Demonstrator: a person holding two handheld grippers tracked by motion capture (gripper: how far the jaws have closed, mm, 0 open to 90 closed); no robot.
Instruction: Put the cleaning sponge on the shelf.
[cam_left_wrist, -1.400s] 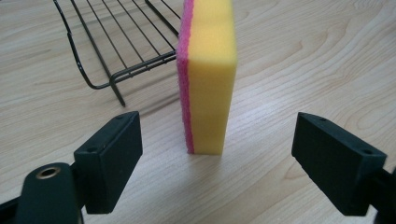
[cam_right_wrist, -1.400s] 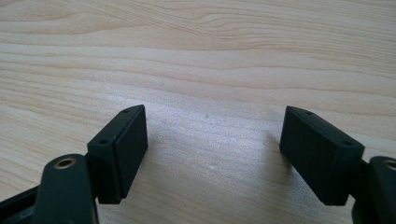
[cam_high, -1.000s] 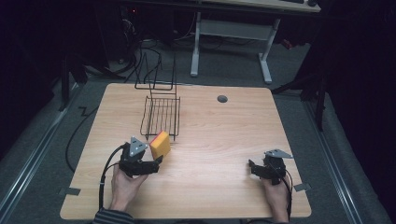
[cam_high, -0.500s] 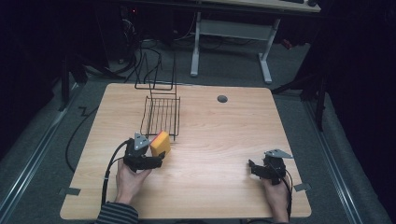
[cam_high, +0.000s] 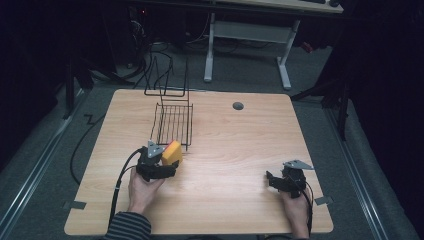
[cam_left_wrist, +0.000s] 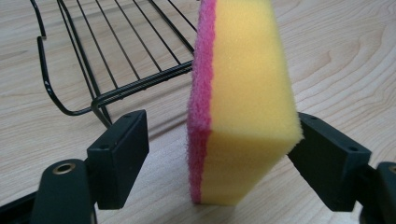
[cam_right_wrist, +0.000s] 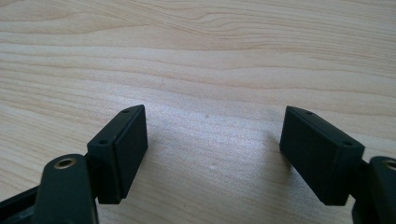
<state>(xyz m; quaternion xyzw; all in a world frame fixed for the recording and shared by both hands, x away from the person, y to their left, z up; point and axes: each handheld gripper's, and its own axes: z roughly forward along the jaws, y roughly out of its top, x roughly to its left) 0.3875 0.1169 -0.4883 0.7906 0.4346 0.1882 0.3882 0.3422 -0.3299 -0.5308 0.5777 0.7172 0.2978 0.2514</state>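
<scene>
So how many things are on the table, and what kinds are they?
Sponge, yellow with a pink side: 1
Black wire rack: 1
Grippers, left and right: 2
Total: 4

A light wooden table (cam_high: 240, 150) stands on grey carpet, with a round grommet (cam_high: 238, 105) set near its far edge. A black wire rack (cam_high: 172, 120) sits on the left half toward the back. Just in front of the rack's near edge, a yellow sponge (cam_high: 172, 152) with a pink side stands on the wood, upright on its narrow edge.
</scene>
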